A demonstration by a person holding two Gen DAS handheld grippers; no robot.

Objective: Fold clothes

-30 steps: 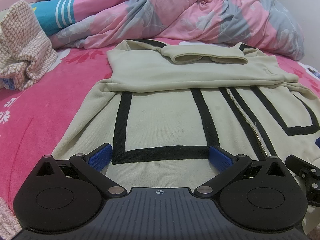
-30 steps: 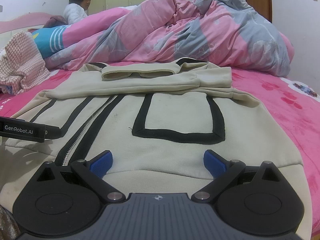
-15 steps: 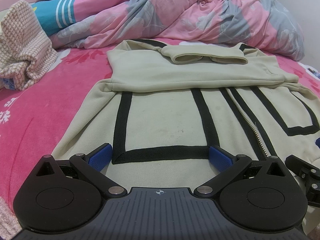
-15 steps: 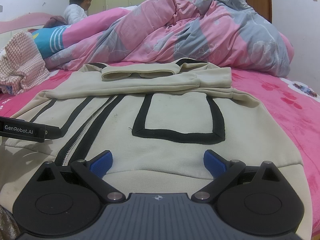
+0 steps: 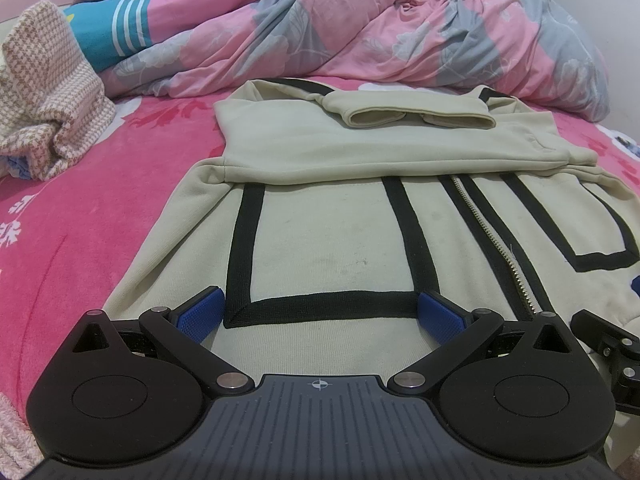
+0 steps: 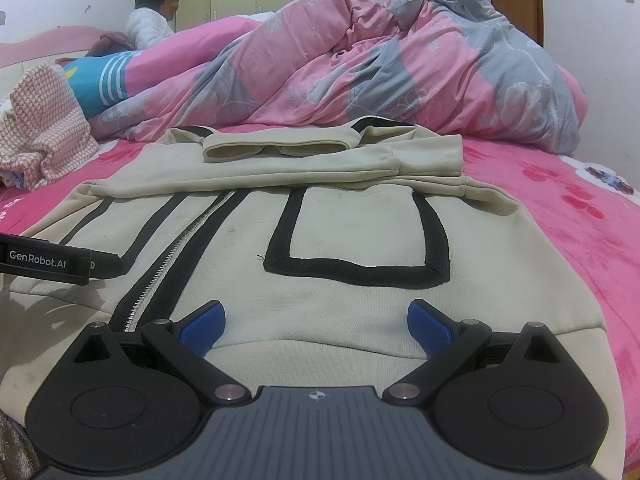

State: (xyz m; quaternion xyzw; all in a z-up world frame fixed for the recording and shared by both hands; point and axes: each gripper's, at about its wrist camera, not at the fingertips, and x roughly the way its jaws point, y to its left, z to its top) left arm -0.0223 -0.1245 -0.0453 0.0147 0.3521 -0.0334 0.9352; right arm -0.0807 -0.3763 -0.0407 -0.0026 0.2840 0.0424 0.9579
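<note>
- A pink bed (image 5: 100,208) fills both views, with a cream jacket (image 5: 328,232) spread flat across it, front side up.
- The jacket has black trim and a zipper (image 6: 168,264) down the middle; its sleeves (image 6: 276,148) are already folded across the chest at the far end.
- The folding looks partly done: sleeves are in, but the body is not yet doubled over.
- The left gripper (image 5: 318,314) sits low at the near hem, its blue fingers spread wide apart on either side of a black-outlined pocket, holding nothing.
- The right gripper (image 6: 314,322) sits likewise at the near hem on the other side of the zipper, fingers wide apart and empty.
- The next move probably calls for both grippers to close on the hem together, then carry it evenly toward the collar.
- A crumpled pink and grey quilt (image 6: 380,64) lies just beyond the collar and may crowd the fold.
- A checked pink garment (image 5: 44,96) lies heaped at the left, apart from the jacket.
- A person (image 6: 154,16) sits far behind the quilt.
</note>
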